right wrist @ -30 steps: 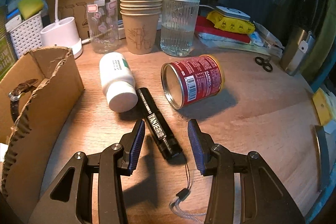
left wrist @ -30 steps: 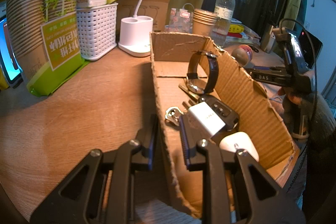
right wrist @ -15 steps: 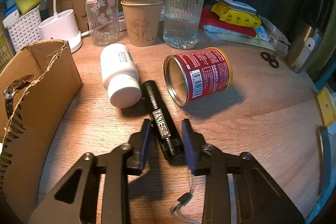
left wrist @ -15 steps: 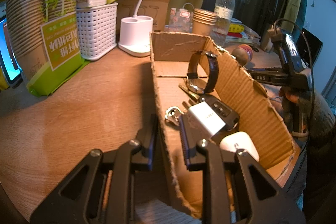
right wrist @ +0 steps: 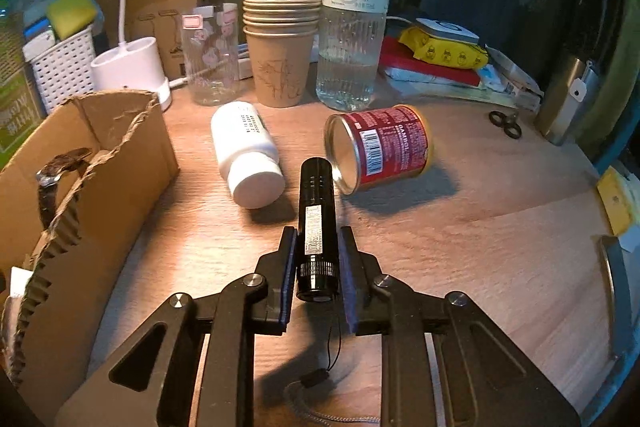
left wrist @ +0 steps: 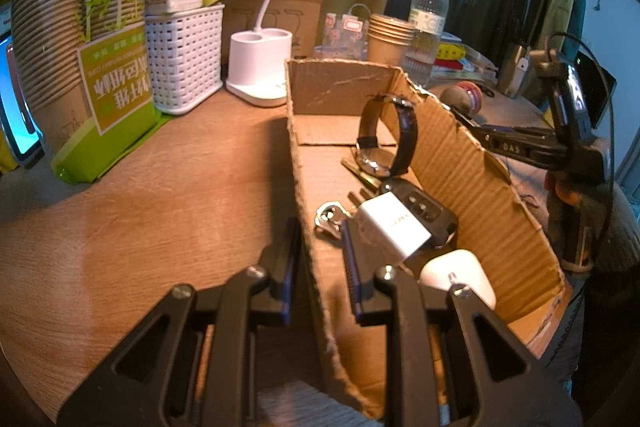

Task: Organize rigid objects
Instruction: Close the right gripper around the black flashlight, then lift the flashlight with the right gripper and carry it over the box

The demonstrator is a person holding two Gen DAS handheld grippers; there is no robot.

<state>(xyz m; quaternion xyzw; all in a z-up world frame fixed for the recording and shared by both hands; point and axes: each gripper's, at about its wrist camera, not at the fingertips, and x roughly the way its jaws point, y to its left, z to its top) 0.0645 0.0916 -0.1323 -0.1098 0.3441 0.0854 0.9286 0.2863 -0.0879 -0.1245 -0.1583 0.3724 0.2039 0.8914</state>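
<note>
My right gripper (right wrist: 318, 239) is shut on a black flashlight (right wrist: 316, 223) and holds it lifted above the table, its wrist cord hanging below. A white pill bottle (right wrist: 248, 155) and a red can (right wrist: 380, 147) lie on the table just beyond it. My left gripper (left wrist: 318, 227) straddles the left wall of the cardboard box (left wrist: 304, 187), pinching it. The box holds a wristwatch (left wrist: 384, 143), keys (left wrist: 332, 217), a black car key fob (left wrist: 424, 207), a white charger (left wrist: 392, 227) and a white earbud case (left wrist: 456, 275). The box (right wrist: 100, 187) stands left of the right gripper.
Behind stand stacked paper cups (right wrist: 280, 51), a water bottle (right wrist: 352, 19), a glass jar (right wrist: 208, 55), a white lamp base (left wrist: 260, 67), a white basket (left wrist: 184, 55) and a pack of paper cups (left wrist: 80, 27). Small scissors (right wrist: 506, 123) lie far right.
My right gripper closed on the black flashlight and lifted it off the table, swinging it straight along the fingers. The left gripper and the box have not moved.
</note>
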